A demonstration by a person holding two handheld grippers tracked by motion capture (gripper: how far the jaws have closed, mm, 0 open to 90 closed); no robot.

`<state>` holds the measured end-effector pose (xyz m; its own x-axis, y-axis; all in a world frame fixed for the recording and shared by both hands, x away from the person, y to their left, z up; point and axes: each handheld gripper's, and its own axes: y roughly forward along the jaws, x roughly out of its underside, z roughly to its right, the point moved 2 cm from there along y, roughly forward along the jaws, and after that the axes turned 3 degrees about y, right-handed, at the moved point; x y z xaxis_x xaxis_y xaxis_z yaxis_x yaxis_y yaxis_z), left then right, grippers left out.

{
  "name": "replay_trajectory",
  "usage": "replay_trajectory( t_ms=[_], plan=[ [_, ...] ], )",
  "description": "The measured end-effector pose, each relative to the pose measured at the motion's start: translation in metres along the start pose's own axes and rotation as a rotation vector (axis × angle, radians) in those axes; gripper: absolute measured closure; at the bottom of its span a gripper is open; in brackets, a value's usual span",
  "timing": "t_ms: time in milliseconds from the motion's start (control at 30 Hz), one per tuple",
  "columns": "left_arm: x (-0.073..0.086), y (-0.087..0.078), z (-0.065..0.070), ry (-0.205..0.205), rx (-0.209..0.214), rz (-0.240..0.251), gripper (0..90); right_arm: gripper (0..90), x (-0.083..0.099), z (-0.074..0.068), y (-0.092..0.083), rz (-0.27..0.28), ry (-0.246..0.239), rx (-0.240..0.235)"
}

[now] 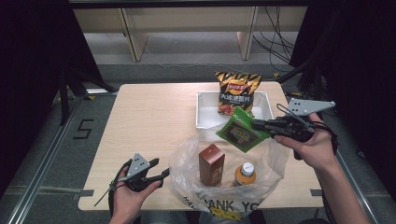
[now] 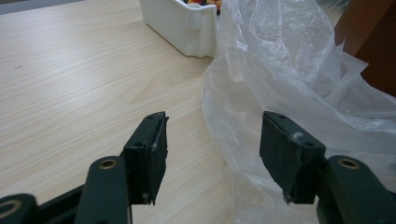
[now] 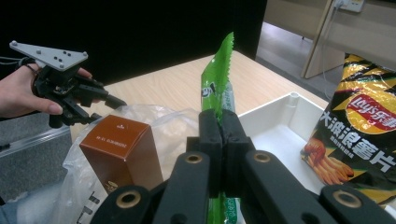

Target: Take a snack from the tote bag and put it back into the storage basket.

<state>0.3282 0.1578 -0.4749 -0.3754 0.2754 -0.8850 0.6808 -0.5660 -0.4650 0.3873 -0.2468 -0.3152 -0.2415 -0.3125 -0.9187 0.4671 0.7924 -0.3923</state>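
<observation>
My right gripper (image 1: pixel 256 125) (image 3: pixel 223 126) is shut on a green snack packet (image 1: pixel 240 130) (image 3: pixel 218 77) and holds it in the air above the far rim of a clear plastic bag (image 1: pixel 224 186) (image 2: pixel 289 84). In the bag stand a brown box (image 1: pixel 211 164) (image 3: pixel 119 149) and an orange-capped bottle (image 1: pixel 245 173). My left gripper (image 1: pixel 161 176) (image 2: pixel 215 149) is open low over the table at the bag's left side. A fold of the plastic lies near its right pad (image 2: pixel 285 154), and neither pad presses on it.
A white tray (image 1: pixel 205 112) (image 2: pixel 180 23) (image 3: pixel 280 126) sits at the far right of the table, with a black and yellow chips bag (image 1: pixel 237 91) (image 3: pixel 359 121) upright in it. Bare wood (image 1: pixel 149 121) stretches left of the tray and bag.
</observation>
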Motion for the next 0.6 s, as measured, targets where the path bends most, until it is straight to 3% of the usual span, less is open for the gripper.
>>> replay_trajectory(
  t_ms=[100, 200, 333, 600],
  plan=[
    [0.0, 0.0, 0.001, -0.022, -0.004, 0.001, 41.3, 90.0, -0.002, -0.003, -0.003, -0.012, 0.036, -0.001],
    [0.0, 0.001, 0.001, -0.019, -0.006, -0.004, 41.3, 90.0, -0.004, 0.0, -0.004, 0.008, -0.003, 0.006],
    [0.0, 0.001, 0.001, -0.007, -0.005, -0.005, 41.3, 90.0, -0.007, -0.001, -0.005, 0.029, 0.018, 0.004],
    [0.0, 0.001, 0.001, -0.018, -0.005, -0.006, 41.3, 90.0, -0.014, -0.002, -0.004, 0.053, 0.01, -0.004]
  ],
)
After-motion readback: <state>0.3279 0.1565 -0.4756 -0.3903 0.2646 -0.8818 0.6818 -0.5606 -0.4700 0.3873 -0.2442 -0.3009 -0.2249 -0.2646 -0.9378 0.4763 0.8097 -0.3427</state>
